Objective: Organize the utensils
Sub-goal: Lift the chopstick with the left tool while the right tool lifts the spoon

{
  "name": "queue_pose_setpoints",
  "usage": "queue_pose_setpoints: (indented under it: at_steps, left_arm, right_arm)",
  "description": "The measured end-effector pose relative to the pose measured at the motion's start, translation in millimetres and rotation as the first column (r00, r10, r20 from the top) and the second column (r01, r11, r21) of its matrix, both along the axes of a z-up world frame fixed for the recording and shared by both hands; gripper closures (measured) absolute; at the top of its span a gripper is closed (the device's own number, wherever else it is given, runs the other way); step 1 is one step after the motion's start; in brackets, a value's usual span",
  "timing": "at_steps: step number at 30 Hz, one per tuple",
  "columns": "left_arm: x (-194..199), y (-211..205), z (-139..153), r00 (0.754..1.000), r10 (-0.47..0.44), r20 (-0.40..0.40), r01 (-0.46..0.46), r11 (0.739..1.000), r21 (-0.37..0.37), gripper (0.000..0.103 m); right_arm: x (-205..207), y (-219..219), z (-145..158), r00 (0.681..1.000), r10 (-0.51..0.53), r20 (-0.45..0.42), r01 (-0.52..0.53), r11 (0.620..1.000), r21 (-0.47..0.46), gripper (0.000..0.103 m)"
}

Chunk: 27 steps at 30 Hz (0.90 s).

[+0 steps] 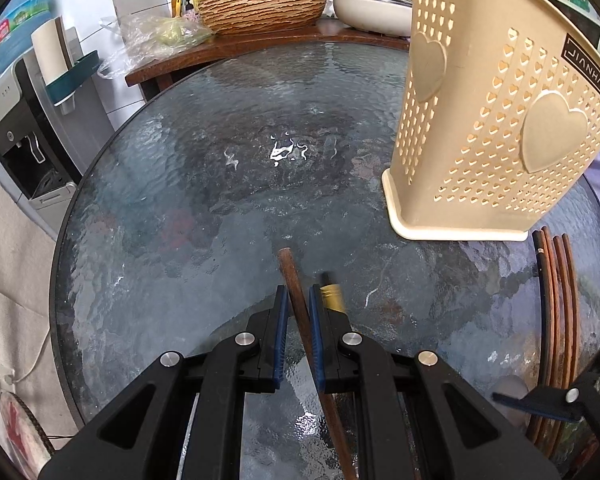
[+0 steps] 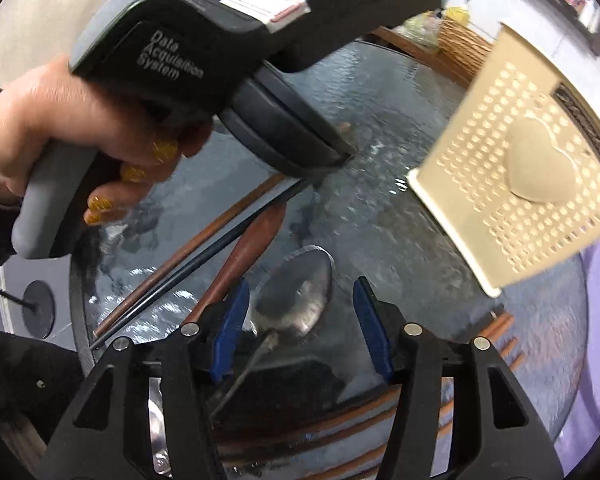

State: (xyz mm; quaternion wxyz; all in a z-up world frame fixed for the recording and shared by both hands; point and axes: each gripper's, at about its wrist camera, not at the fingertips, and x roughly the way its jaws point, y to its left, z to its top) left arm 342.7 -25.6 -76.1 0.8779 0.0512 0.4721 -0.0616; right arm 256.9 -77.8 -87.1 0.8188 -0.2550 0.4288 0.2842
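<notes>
My left gripper (image 1: 299,294) is shut on a brown wooden chopstick (image 1: 294,276) above the round glass table (image 1: 160,200). A black stick with a gold band (image 1: 332,294) lies just right of its fingers. The beige perforated utensil holder (image 1: 496,120) stands at the right. Several brown chopsticks (image 1: 556,320) lie by the right edge. My right gripper (image 2: 300,308) is open around the bowl of a metal spoon (image 2: 296,300) lying on the glass. A brown chopstick (image 2: 180,256), a black chopstick (image 2: 204,264) and a wooden handle (image 2: 244,256) lie to its left. The holder (image 2: 520,160) shows at the right.
A hand holds the left gripper's body (image 2: 204,40) across the top of the right wrist view. Behind the table a wooden counter carries a woven bowl (image 1: 262,8), a white pot (image 1: 372,10) and plastic bags (image 1: 156,34). A water dispenser (image 1: 20,132) stands at the left.
</notes>
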Motion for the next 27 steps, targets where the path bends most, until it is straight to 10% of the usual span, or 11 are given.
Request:
queue_pose_setpoints:
  at_steps: [27]
  left_arm:
    - [2, 0, -1, 1.000, 0.017, -0.007, -0.017, 1.000, 0.002, 0.096]
  right_arm:
    - [-6, -1, -5, 0.991, -0.131, -0.038, 0.135, 0.982, 0.134, 0.064]
